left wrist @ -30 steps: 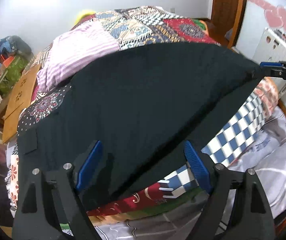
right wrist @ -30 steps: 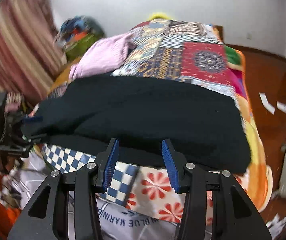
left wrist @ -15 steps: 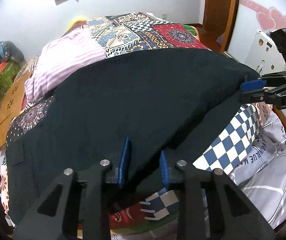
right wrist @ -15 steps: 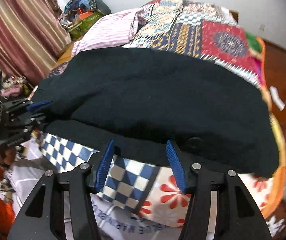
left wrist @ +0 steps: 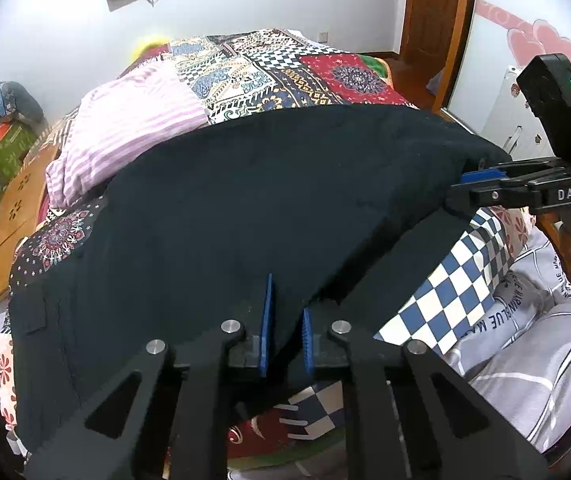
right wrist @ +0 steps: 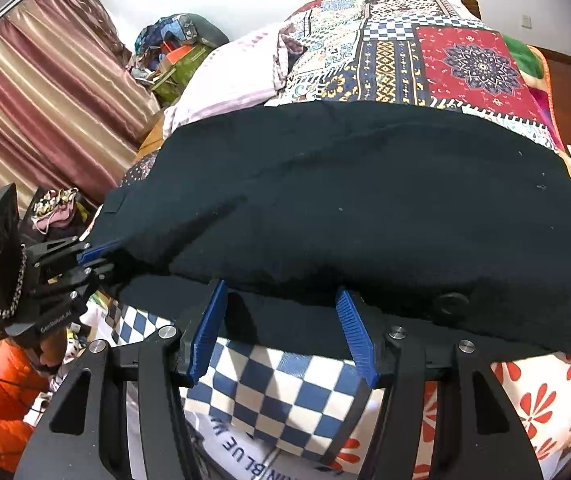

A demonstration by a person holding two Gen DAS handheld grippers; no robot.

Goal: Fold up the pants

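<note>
Across the patchwork bedspread point(left wrist: 285, 64) the black pants point(left wrist: 245, 200) lie spread wide, their long axis running side to side in front of both hands, with the near edge hanging toward the fingers and the far edge up against the pink striped pillow point(left wrist: 125, 128).

The left gripper point(left wrist: 285, 316) has its blue fingers point(left wrist: 266, 320) drawn nearly together on the near edge of the pants, a fold of black cloth pinched between them; the right wrist view shows the same gripper point(right wrist: 97, 256) at the left end of that edge with cloth bunched at its tips. The right gripper point(right wrist: 281, 320) is about half spread and its jaws are opening. Its blue fingers point(right wrist: 209, 332) sit just below the pants' near hem, over the blue-and-white checked cloth point(right wrist: 269, 392); the hem lies just above and beyond the tips, and the pads do not press on it. Seen from the left wrist, the right gripper point(left wrist: 465, 186) sits at the far right end of the same edge.

So the relation that counts: the edge to be lifted runs between the two hands, one end already gripped, the other just ahead of and slightly above the right fingers. A dark button point(right wrist: 451, 302) sits on the hem just right of them.

Readable writing: "DAS" on the right gripper's body point(left wrist: 569, 194), "GenRobot.AI" on the left one's point(right wrist: 55, 322), and part of "BLUE MARIN" on the grey printed bedding point(left wrist: 525, 320).
</note>
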